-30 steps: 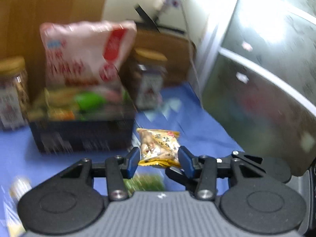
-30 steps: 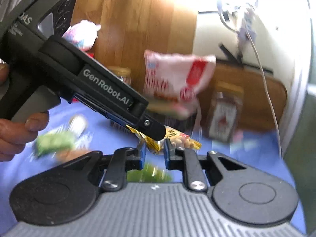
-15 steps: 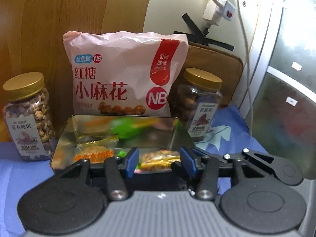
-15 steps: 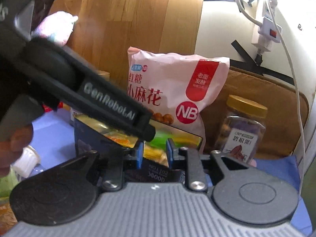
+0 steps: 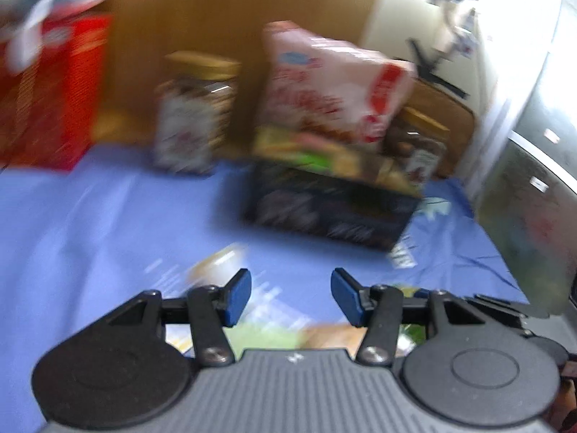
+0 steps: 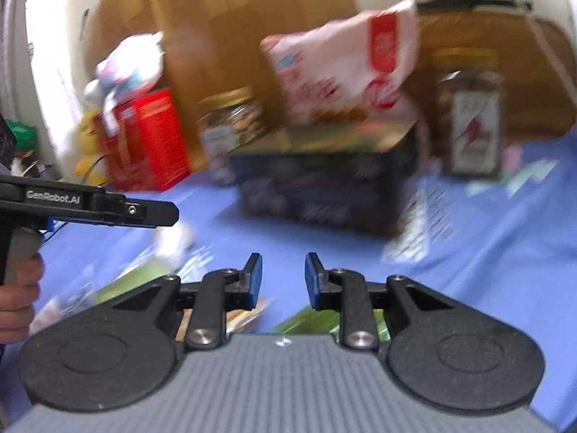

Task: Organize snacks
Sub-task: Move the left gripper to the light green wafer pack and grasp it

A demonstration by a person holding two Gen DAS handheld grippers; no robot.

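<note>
Dark snack tin (image 5: 324, 213) sits open on the blue cloth — blurred packets (image 5: 317, 155) heaped inside, more loose packets (image 6: 144, 274) nearby.

Take the tin (image 6: 324, 195) on the cloth (image 6: 487, 252) as your landmark. You have a jar (image 6: 230, 122) to its left, another jar (image 6: 468, 115) to its right, and the big snack bag (image 6: 342, 61) behind it. Farther left of it stands a box (image 6: 144, 137). Loose packets (image 6: 144, 274) lie before it.
</note>
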